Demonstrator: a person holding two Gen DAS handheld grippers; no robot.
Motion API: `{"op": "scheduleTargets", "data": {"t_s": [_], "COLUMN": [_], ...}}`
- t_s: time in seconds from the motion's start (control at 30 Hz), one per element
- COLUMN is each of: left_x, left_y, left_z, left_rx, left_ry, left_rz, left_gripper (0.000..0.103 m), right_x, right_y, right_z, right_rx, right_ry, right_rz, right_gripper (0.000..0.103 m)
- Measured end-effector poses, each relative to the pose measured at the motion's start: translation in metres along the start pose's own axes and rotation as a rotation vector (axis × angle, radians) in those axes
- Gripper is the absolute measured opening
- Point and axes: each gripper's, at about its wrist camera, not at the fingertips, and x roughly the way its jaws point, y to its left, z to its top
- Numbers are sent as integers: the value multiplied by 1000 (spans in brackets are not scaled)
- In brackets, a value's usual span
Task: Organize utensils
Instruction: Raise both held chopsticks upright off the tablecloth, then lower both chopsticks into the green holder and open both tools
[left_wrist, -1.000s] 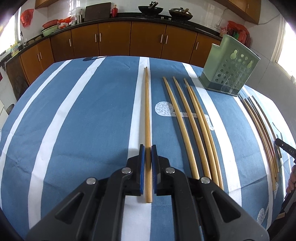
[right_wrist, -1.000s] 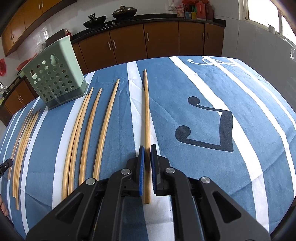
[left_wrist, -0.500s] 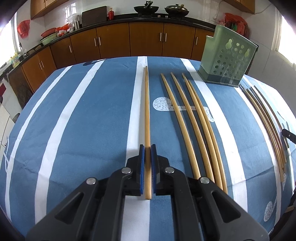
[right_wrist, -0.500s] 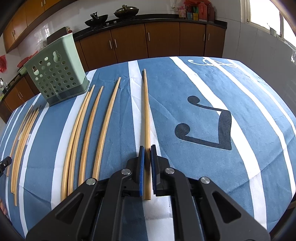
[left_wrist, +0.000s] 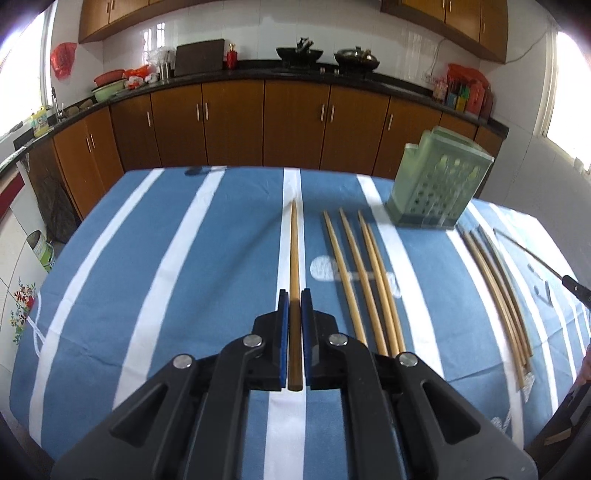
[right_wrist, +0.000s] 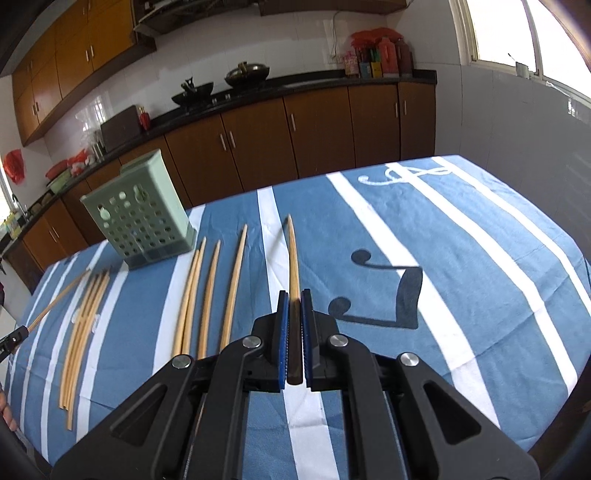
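Though both clamped, shadow (right_wrist: 275, 242) right-only

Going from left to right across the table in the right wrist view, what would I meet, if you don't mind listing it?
Bundle of chopsticks → green utensil holder → four loose chopsticks → chopstick held in the right gripper → dark printed motif on the tablecloth.

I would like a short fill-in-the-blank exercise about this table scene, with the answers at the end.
1. The left gripper is shut on one ____.
2. The utensil holder with round holes is ____ in colour.
3. The tablecloth is blue with ____ stripes.
4. The right gripper holds its chopstick with the tip ____ the tablecloth.

Missing words: chopstick; green; white; above
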Motion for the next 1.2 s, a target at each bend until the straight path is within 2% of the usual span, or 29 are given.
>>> {"op": "scheduleTargets", "data": {"t_s": [0.3, 0.43, 0.9, 1.03, 1.2], "left_x": [-44, -55, -71, -79, -106], "left_y": [7, 6, 7, 7, -5], "left_z": [34, 50, 88, 108, 147], "left_rx": [-45, -47, -51, -71, -99], "left_ry": [-155, -199, -276, -313, -427], "left_rz": [-5, -11, 12, 7, -43], "left_gripper": [7, 7, 7, 7, 7], "right_x": [-33, -40, -44, -54, -75], "right_y": [5, 11, 20, 28, 43], "right_z": [30, 44, 75, 99, 135], "right_rx": [18, 12, 3, 4, 16], "right_ry": [-136, -174, -224, -283, -391], "right_rz": [36, 45, 46, 68, 124], "right_gripper": [7, 7, 7, 7, 7]}}
